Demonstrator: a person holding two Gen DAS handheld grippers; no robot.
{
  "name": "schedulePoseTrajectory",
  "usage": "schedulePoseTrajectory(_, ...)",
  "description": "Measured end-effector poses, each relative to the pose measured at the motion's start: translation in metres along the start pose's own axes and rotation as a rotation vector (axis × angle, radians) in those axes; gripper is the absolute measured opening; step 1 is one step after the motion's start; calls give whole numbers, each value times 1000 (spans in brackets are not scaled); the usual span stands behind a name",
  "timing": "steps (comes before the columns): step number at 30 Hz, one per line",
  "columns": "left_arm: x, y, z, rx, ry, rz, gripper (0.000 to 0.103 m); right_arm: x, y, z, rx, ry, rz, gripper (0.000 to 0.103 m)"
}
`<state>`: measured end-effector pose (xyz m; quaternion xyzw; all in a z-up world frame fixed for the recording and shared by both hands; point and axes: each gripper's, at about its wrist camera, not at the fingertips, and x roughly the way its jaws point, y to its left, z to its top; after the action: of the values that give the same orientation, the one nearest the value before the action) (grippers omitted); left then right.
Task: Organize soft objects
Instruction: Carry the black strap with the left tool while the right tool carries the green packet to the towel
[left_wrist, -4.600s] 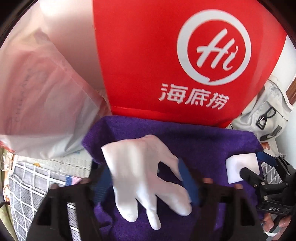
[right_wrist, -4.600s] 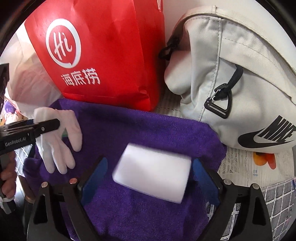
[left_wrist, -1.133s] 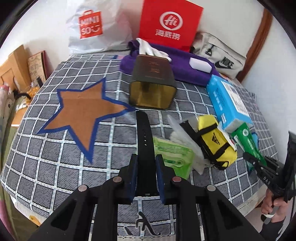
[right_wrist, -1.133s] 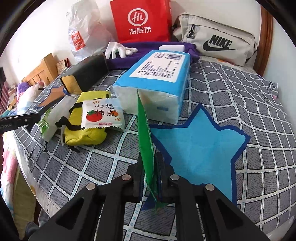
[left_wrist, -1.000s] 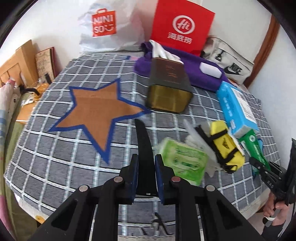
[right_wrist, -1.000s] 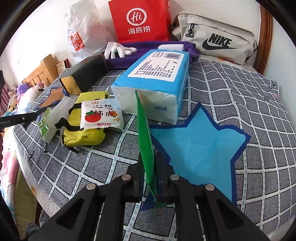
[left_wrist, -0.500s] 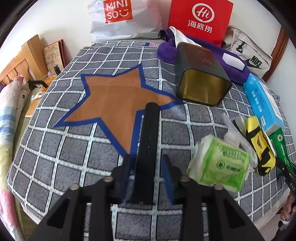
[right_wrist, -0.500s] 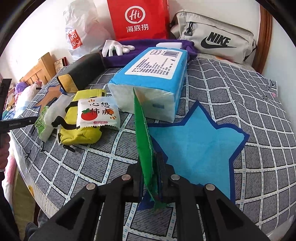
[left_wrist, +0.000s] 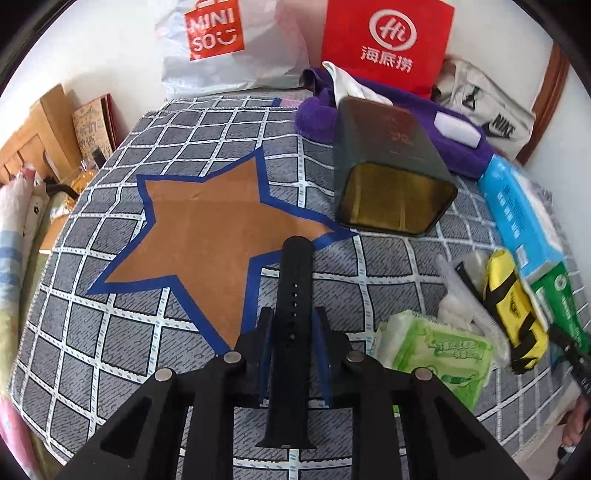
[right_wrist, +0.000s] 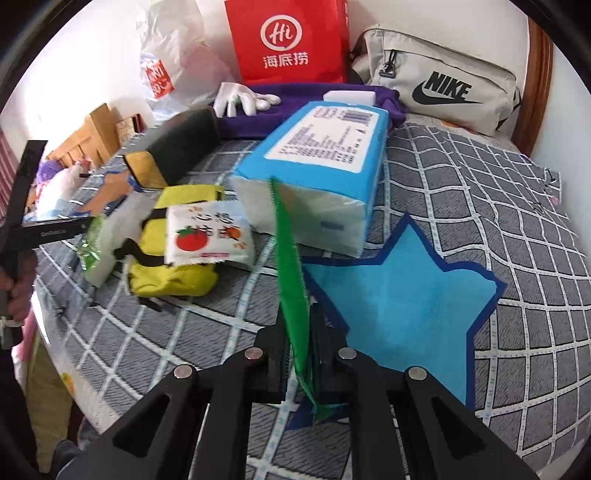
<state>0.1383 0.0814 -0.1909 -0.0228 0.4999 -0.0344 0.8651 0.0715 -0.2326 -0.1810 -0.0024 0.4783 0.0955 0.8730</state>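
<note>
Left tool (left_wrist: 291, 334) just closing around black strap (left_wrist: 293, 295), right tool (right_wrist: 301, 345) clamped green packet (right_wrist: 291, 280); pile (right_wrist: 177, 251) remained unsorted on bed (right_wrist: 461, 177).

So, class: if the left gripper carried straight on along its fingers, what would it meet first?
Probably the brown star patch on the bedspread; the left gripper angles down toward it, black strap leading. Depth is uncertain.

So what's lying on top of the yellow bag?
A white snack packet with a tomato picture lies flat on the yellow bag, covering most of its top. Whatever is printed on the bag under the packet can't be seen.
</note>
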Motion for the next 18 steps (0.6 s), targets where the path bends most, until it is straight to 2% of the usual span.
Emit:
schedulePoseTrajectory(10, -31, 10, 4, -36, -36, 5, 20, -25, 13, 15, -42, -46, 38, 8)
schedulePoseTrajectory(18, -63, 8, 21, -56, -83, 11, 20, -50, 19, 43, -53, -98, 50, 8)
